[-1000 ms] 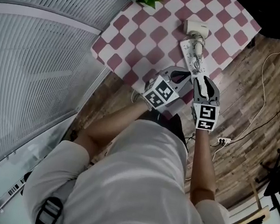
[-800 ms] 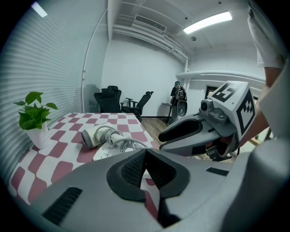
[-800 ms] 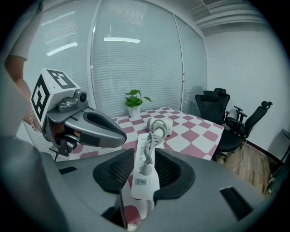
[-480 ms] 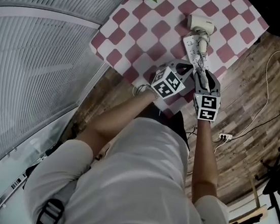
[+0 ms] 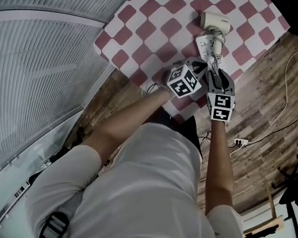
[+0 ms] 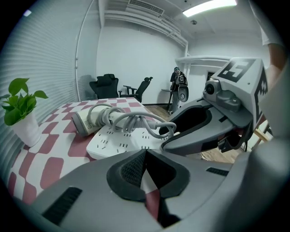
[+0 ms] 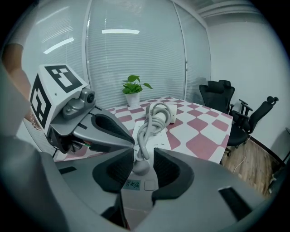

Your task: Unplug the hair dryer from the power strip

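White plug (image 7: 140, 166) sits pushed into the power strip (image 7: 159, 138), its underside hidden.

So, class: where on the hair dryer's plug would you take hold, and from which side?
Grip the plug by its stubby body, on both flanks, coming from the power strip's near end. The cord leaves its top towards the hair dryer, so the flanks are free.

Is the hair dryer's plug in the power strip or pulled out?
In: the right gripper view shows the plug seated in the power strip, its cord rising from it.
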